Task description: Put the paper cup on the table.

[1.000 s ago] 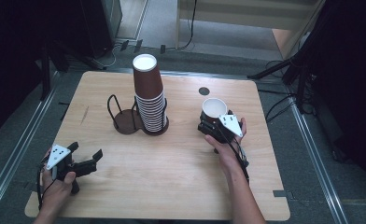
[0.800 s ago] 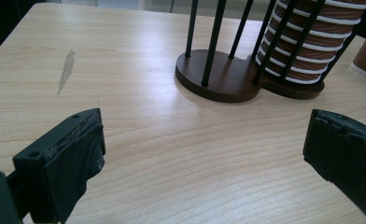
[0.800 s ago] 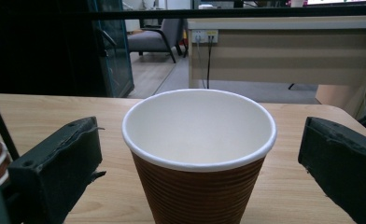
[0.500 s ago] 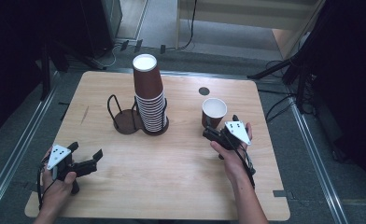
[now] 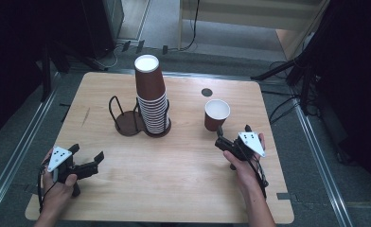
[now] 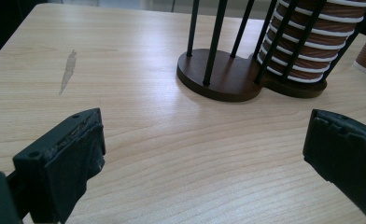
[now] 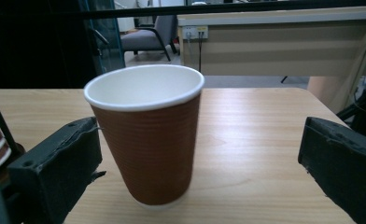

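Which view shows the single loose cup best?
Right gripper view: the cup stands upright and close between the open jaws, rim and ribbed wall clear. The high view shows it small, just ahead of the right gripper. The left gripper view catches a sliver at its right edge.

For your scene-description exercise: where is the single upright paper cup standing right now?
In the high view the single cup stands upright on the table's right half, just beyond the open right gripper, right of the cup stack.
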{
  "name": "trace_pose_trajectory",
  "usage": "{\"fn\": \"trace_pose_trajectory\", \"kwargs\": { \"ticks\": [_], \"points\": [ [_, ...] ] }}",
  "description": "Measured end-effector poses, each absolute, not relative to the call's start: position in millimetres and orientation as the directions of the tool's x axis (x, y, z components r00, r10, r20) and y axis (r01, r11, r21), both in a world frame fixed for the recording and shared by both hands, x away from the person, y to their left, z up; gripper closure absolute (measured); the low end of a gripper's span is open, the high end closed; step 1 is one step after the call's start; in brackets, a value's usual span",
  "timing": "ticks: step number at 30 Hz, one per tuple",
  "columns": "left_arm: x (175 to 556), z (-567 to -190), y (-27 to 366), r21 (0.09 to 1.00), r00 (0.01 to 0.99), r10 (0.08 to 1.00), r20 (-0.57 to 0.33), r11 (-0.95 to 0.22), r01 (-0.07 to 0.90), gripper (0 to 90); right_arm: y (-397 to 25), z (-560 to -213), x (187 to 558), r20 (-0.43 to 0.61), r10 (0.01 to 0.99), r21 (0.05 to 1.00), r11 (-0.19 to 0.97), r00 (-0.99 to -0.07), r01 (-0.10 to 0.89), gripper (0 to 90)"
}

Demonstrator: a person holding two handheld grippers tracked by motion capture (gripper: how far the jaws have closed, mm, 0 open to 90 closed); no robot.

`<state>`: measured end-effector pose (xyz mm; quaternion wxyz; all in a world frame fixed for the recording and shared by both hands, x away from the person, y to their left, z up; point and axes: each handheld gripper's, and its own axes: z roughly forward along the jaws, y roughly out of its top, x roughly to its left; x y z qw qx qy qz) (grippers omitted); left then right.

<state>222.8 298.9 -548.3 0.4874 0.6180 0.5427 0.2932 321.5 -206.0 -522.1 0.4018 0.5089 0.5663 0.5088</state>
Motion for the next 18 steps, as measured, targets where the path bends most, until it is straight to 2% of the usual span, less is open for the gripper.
{"fn": "trace_pose_trajectory", "kwargs": {
  "ticks": [18],
  "points": [
    [222.7,-548.6,298.5,0.918,0.244,0.958,-0.153,0.047,0.395,0.0,-243.1,-534.5,299.7,0.057,0.993,0.979,-0.035,-0.105,0.203,0.0]
  ]
}}
